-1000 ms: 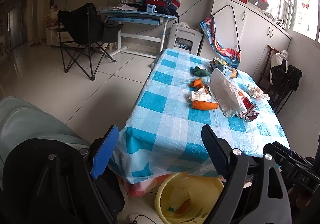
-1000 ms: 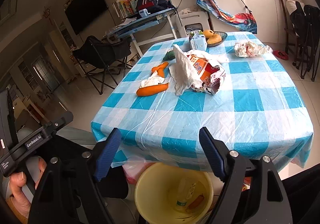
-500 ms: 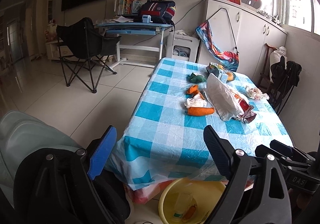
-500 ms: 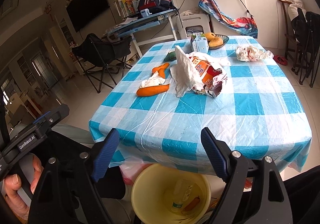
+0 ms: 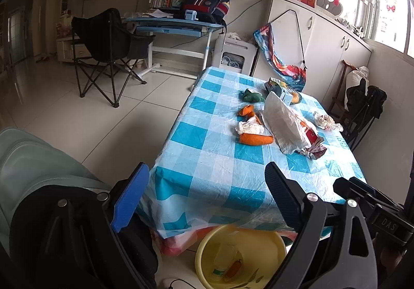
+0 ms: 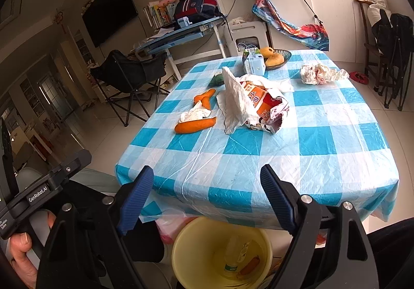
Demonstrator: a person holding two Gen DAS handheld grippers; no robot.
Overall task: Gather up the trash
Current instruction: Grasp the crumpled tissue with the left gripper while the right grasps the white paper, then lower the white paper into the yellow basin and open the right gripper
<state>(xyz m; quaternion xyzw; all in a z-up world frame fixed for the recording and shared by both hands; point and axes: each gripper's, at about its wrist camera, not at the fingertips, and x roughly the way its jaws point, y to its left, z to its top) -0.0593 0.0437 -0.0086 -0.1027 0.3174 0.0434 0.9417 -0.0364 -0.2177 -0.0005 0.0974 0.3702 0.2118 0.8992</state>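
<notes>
A table in a blue-checked cloth fills mid-frame. Below it, bottom centre, sits the yellow bin. On the cloth lie a snack bag, crumpled paper upper right, and a carrot. Left gripper is opening, nothing between; right gripper spread, empty.

Black claw frames, blue pads, silver screws
</notes>
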